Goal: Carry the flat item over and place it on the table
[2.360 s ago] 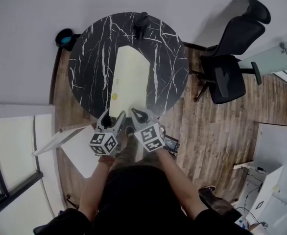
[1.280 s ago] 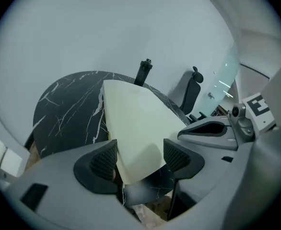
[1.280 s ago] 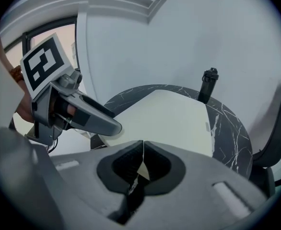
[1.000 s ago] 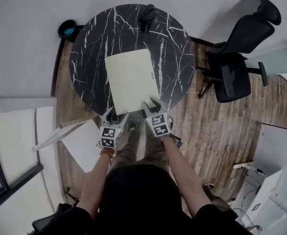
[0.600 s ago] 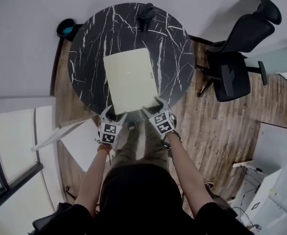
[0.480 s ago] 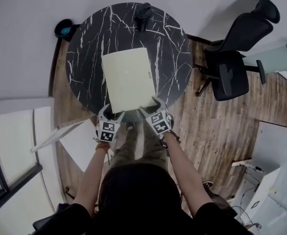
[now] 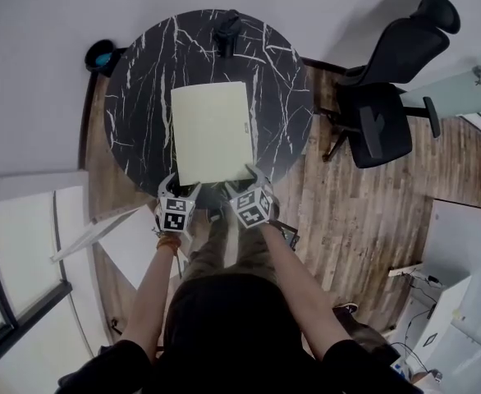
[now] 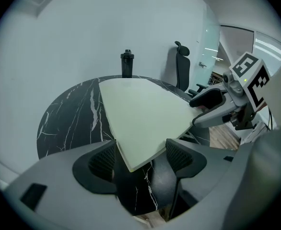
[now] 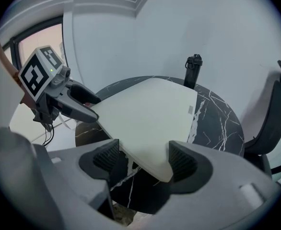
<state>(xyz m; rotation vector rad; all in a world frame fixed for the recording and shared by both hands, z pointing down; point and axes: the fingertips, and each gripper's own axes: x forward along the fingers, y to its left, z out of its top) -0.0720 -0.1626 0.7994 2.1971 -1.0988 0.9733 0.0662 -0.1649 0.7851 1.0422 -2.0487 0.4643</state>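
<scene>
A pale yellow-green flat board (image 7: pixel 210 130) lies flat on the round black marble table (image 7: pixel 138 97); it also shows in the gripper views (image 8: pixel 140 114) (image 9: pixel 145 119). My left gripper (image 7: pixel 180 189) is at its near left corner and my right gripper (image 7: pixel 239 180) at its near right corner. In the left gripper view, that gripper (image 8: pixel 143 159) stands open with the board's corner between its pads and gaps at both sides. The right gripper (image 9: pixel 145 159) is likewise open around its corner, not pressing.
A black bottle (image 7: pixel 226 29) stands at the table's far edge. A black office chair (image 7: pixel 388 97) sits to the right on the wood floor. A dark round bin (image 7: pixel 101 56) is at the far left, white panels (image 7: pixel 134 245) lie near my left side.
The board went from tilted and held to lying flat on the table. Both grippers dropped to the near edge, and the right jaws have spread apart.
</scene>
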